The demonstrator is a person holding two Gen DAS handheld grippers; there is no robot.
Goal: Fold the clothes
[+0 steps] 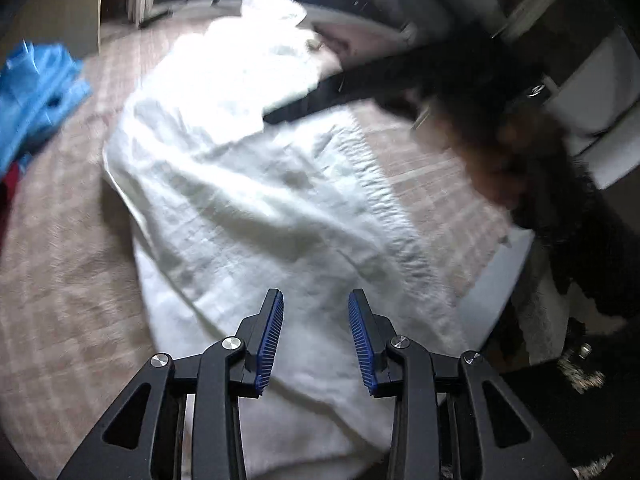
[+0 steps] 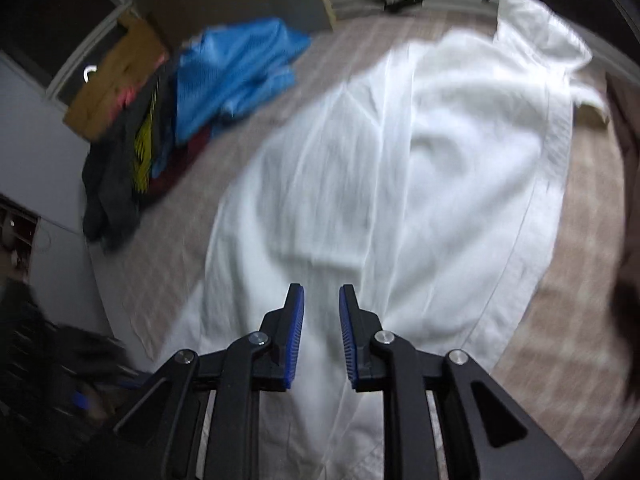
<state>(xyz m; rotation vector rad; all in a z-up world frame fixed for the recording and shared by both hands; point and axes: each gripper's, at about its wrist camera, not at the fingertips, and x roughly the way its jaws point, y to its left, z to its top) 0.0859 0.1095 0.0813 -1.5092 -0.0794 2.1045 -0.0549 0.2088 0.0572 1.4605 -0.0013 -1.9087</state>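
Observation:
A white garment (image 1: 248,184) lies spread lengthwise on a pale plaid cover (image 1: 60,280). My left gripper (image 1: 316,294) hovers over its near end, blue pads well apart with nothing between them. In the right wrist view the same white garment (image 2: 360,184) stretches away with its collar end far off. Over its near end, my right gripper (image 2: 322,288) has a narrow gap between the pads, and only cloth lying below shows through it. In the left wrist view, a dark blurred bar and a person's hand (image 1: 500,160) reach over the garment's far right side.
A heap of other clothes sits at the cover's side: a blue garment (image 2: 236,68), a black one with yellow print (image 2: 132,160), and something red. A cardboard box (image 2: 116,80) stands behind the heap. The cover's edge (image 1: 492,280) drops off to the right.

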